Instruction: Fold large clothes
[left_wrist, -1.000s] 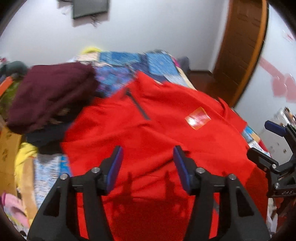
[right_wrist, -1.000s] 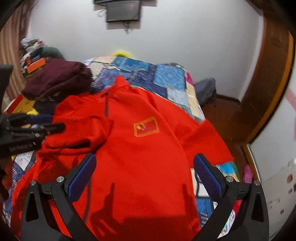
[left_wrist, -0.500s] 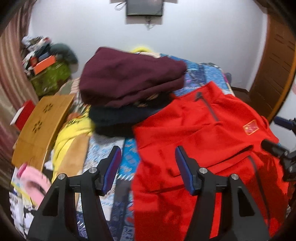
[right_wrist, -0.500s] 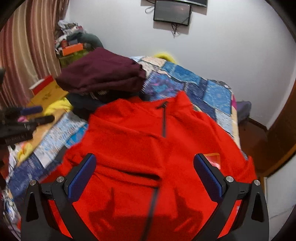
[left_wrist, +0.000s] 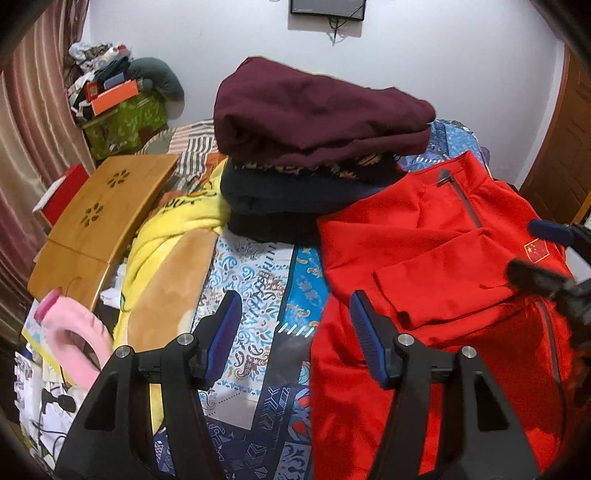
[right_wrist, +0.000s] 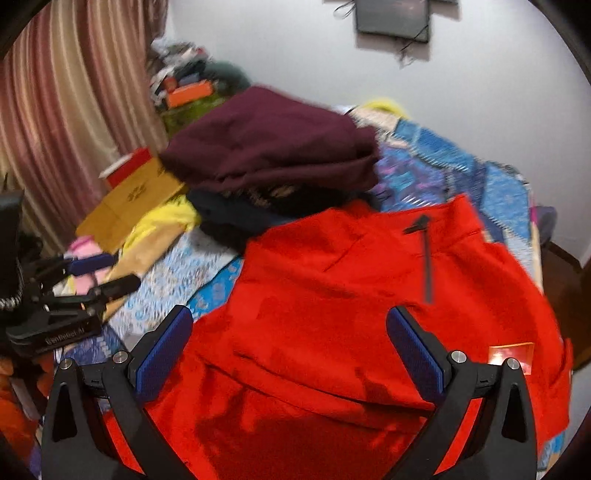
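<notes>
Lying spread on a patterned blue bedspread (left_wrist: 258, 280), a red jacket (left_wrist: 424, 266) fills the right side of the left wrist view and most of the lower half of the right wrist view, front up, with its dark zipper (left_wrist: 461, 199) running down from the collar and a small flag patch (left_wrist: 537, 250) on the chest. One sleeve (left_wrist: 443, 291) is folded across the front of the jacket. The left gripper (left_wrist: 295, 328) hangs above the bedspread just beside the jacket's edge, its blue-padded jaws spread apart with nothing between them; one finger sits over the patterned cloth and the other over red fabric. The right gripper (right_wrist: 291, 350) hovers over the lower part of the jacket, jaws spread wide and holding nothing. Behind the jacket's collar stands a stack of folded clothes, topped by a maroon garment (left_wrist: 317, 110) over darker ones (left_wrist: 295, 199), the stack touching the jacket's shoulder. To the left of the stack lie a yellow blanket (left_wrist: 173, 225), a wooden lap tray (left_wrist: 103, 218) and something pink (left_wrist: 74, 343). A curtain (right_wrist: 55, 129) hangs at the left, and a dark screen (left_wrist: 327, 9) is mounted on the white wall.
</notes>
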